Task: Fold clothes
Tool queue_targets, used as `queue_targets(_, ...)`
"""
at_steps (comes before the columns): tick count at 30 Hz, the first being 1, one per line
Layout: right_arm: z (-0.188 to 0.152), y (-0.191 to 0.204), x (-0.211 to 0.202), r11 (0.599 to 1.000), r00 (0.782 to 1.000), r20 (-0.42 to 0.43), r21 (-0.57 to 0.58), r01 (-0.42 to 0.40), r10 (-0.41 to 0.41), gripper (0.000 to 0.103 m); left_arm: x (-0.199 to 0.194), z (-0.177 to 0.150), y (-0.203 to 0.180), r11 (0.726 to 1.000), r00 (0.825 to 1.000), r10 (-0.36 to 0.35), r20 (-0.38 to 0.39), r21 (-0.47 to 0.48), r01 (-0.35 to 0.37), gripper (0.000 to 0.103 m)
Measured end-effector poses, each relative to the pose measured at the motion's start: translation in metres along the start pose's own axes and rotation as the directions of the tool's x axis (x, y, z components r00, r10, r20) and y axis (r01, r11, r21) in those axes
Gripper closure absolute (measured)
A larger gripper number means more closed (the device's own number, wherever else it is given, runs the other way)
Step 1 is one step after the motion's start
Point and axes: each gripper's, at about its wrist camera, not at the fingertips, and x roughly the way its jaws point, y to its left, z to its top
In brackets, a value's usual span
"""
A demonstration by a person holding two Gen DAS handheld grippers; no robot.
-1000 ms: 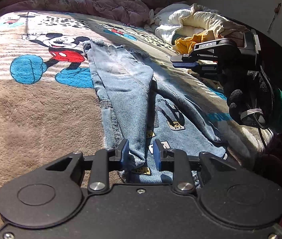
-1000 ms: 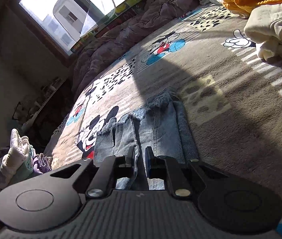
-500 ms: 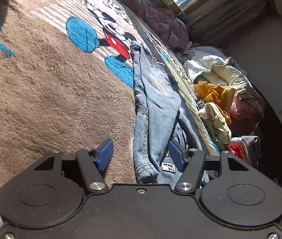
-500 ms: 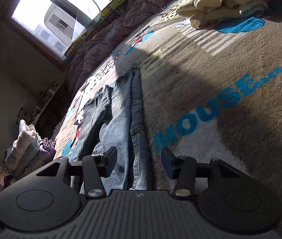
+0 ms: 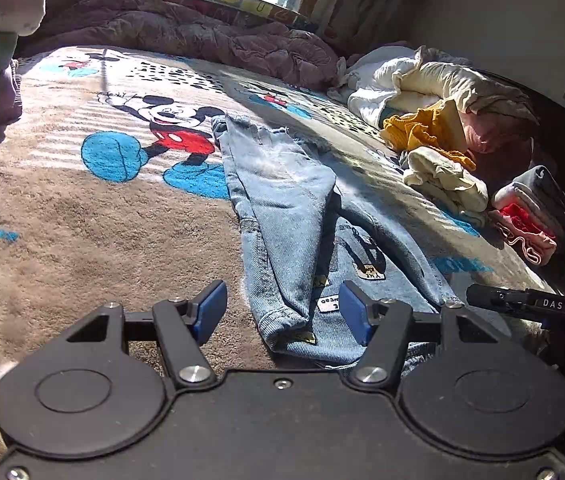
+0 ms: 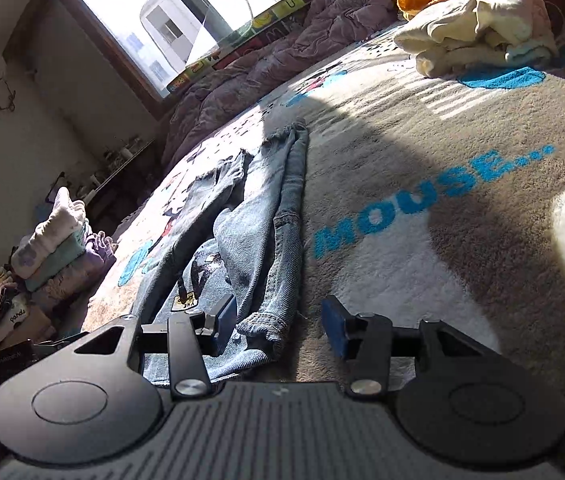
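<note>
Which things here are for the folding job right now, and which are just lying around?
For the job:
- blue jeans, laid on the blanket
- left gripper, open
- right gripper, open

Just lying about:
- Mickey Mouse blanket
- purple quilt
- yellow garment
- cream clothes
- folded stack

- Left gripper [image 5: 282, 314]: jaws spread wide, blue-padded fingertips [image 5: 211, 309] well apart, nothing clamped between them; held low, pointing forward.
- Right gripper [image 6: 279, 326]: jaws likewise wide apart, blue pads [image 6: 332, 327] facing each other across an open gap, nothing gripped; held low and tilted.
- Right gripper as seen from the left wrist view [image 5: 530, 304]: dark body at the right edge, finger state unclear there.
</note>
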Motion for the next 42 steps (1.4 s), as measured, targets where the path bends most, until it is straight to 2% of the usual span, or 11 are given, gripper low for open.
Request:
queue_targets(3, -0.003, 0.018, -0.012, 0.972, 0.998, 0.020, -0.225, 0.061, -0.058, 0.052, -0.014, -0.010, -0.035, 0.928, 0.997, 0.075, 0.027, 0.364, -0.080, 0.034)
queue_targets(6, -0.018, 0.036, -0.020, 0.880, 0.990, 0.036, -0.455, 0.137, -0.135, 0.052, -0.008, -0.031, -0.058, 0.757, 0.987, 0.162, 0.000, 0.641, -0.124, 0.034)
queue_targets(11, -0.057, 0.062, -0.009, 0.593, 0.966, 0.059, -0.779, 0.203, -0.253, 0.052, 0.012, -0.054, -0.064, 0.519, 0.961, 0.270, 0.058, 0.832, -0.196, 0.034)
queue_targets(15, -0.061, 0.068, 0.002, 0.477, 0.960, 0.121, -0.848, 0.232, -0.252, 0.049, 0.029, -0.064, -0.069, 0.363, 0.946, 0.290, 0.144, 0.898, -0.248, 0.033)
queue_targets(21, -0.067, 0.076, 0.020, 0.290, 0.949, 0.211, -0.917, 0.275, -0.234, 0.050, 0.046, -0.062, -0.064, 0.304, 0.938, 0.276, 0.212, 0.906, -0.294, 0.032)
queue_targets(25, -0.064, 0.073, 0.019, 0.250, 0.959, 0.207, -0.935, 0.251, -0.191, 0.049, 0.053, -0.062, -0.063, 0.279, 0.930, 0.273, 0.247, 0.905, -0.323, 0.038)
queue_targets(28, -0.064, 0.074, 0.023, 0.217, 0.962, 0.217, -0.944, 0.250, -0.167, 0.059, 0.058, -0.063, -0.063, 0.258, 0.923, 0.272, 0.273, 0.903, -0.344, 0.073)
queue_targets(29, -0.066, 0.075, 0.025, 0.214, 0.964, 0.210, -0.946, 0.243, -0.166, 0.067, 0.061, -0.067, -0.065, 0.245, 0.918, 0.279, 0.280, 0.904, -0.350, 0.088)
queue_targets(31, -0.070, 0.077, 0.030, 0.209, 0.967, 0.197, -0.951, 0.229, -0.164, 0.086, 0.066, -0.074, -0.069, 0.223, 0.910, 0.291, 0.294, 0.904, -0.364, 0.091)
queue_targets(34, -0.066, 0.079, 0.030, 0.268, 0.970, 0.178, -0.939, 0.217, -0.164, 0.089, 0.063, -0.070, -0.069, 0.254, 0.902, 0.303, 0.307, 0.887, -0.387, 0.093)
queue_targets(42, -0.072, 0.094, -0.012, 0.292, 0.980, 0.134, -0.941, 0.173, -0.147, 0.090, 0.014, -0.072, -0.082, 0.248, 0.918, 0.287, 0.274, 0.904, -0.347, 0.094)
